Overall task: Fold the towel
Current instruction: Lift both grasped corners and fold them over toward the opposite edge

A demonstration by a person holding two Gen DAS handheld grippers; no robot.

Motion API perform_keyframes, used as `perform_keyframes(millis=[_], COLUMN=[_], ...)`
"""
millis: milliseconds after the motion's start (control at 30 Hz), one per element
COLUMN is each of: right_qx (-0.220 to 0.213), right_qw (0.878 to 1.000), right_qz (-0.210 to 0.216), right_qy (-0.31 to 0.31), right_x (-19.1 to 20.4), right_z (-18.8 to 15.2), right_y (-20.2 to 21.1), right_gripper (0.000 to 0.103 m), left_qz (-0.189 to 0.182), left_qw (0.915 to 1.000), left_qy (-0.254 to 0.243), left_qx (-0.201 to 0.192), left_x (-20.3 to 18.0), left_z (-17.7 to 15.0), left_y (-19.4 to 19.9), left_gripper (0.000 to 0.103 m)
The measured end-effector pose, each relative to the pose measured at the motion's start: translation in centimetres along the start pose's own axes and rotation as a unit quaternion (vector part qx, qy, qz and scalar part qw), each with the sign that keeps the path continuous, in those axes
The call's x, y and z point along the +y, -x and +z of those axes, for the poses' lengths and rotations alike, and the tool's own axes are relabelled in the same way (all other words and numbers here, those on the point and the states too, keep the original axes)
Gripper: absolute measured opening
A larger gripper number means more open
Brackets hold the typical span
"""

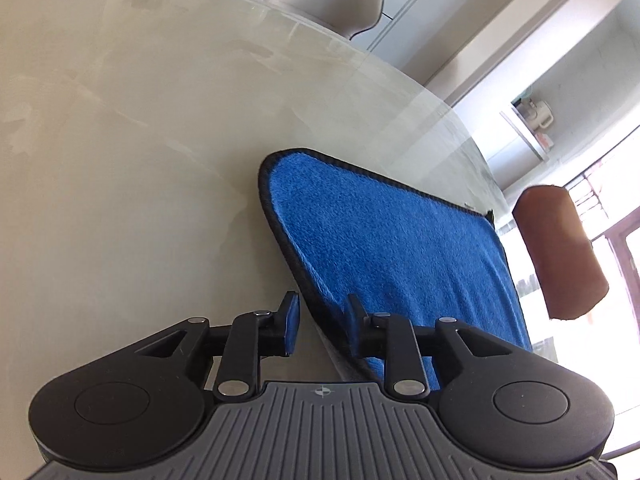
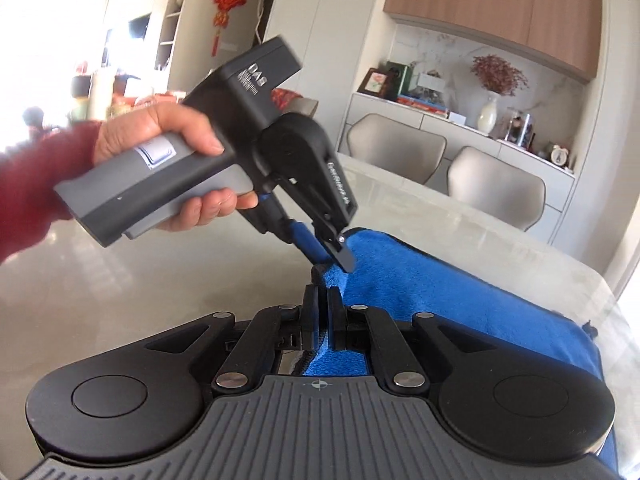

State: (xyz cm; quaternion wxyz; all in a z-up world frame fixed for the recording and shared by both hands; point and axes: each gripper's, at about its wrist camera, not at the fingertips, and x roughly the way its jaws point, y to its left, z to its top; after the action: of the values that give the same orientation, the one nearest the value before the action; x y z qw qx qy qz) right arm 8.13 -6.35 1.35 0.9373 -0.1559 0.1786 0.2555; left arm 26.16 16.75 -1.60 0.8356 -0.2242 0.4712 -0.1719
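Towel: a blue towel [image 1: 384, 240] with a dark stitched border lies on a pale glossy table [image 1: 120, 140]; in the left wrist view it fills the area from the centre toward 4 o'clock, with one rounded corner pointing to 11 o'clock
Towel in the right wrist view: the same blue towel [image 2: 460, 280] spreads from the centre toward 3 o'clock, and its near edge rises in a ridge toward the two tools
Left gripper: in its own view the left gripper [image 1: 320, 320] has its fingers apart; the towel's dark border passes through the gap and neither pad presses on it; one pad sits over bare table, the other over blue cloth
Left gripper from the other side: the left gripper [image 2: 332, 258] shows at the centre, tips angled down at the raised edge of the towel
Left hand: the left hand [image 2: 172, 152], in a dark red sleeve [image 2: 36, 184], wraps the grey handle at 9 o'clock
Right gripper: the right gripper [image 2: 323, 316] has its fingers together, clamped on a fold of the towel's edge just below the centre
Table: its far rim curves from 12 to 3 o'clock in the left wrist view
Surroundings: two pale chairs [image 2: 496, 184] stand beyond the table at 2 o'clock in the right wrist view, with a shelf of ornaments behind them
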Motion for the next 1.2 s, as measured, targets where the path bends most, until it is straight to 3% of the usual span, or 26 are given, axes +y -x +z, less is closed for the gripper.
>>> perform_keyframes(millis=[200,433,567,933,1200], right_qx=[-0.017,-0.01,-0.008,-0.018,-0.036], right_qw=[1.0,0.999,0.999,0.997,0.987], right_qz=[-0.004,0.02,0.024,0.018,-0.003], right_qy=[-0.02,-0.026,-0.027,-0.069,-0.155], right_x=[-1.8,-1.7,-1.7,-3.2,-7.4], right_z=[0.6,0.2,0.0,-1.0,-2.6], right_y=[0.5,0.8,0.9,1.5,4.0], right_gripper=[0.005,0.005,0.005,0.005,0.005], left_qz=[-0.02,-0.014,-0.009,-0.009,-0.012], left_qw=[0.999,0.9984,0.9985,0.9984,0.9936], left_qy=[0.039,0.054,0.05,-0.026,-0.108], left_qx=[0.004,-0.012,-0.023,-0.049,-0.029], left_x=[0.9,0.4,-0.2,-5.9,-13.1], left_z=[0.8,2.2,2.6,4.5,4.9], left_y=[-0.9,-2.7,-3.6,-4.0,-7.0], left_gripper=[0.032,0.029,0.011,0.005,0.005])
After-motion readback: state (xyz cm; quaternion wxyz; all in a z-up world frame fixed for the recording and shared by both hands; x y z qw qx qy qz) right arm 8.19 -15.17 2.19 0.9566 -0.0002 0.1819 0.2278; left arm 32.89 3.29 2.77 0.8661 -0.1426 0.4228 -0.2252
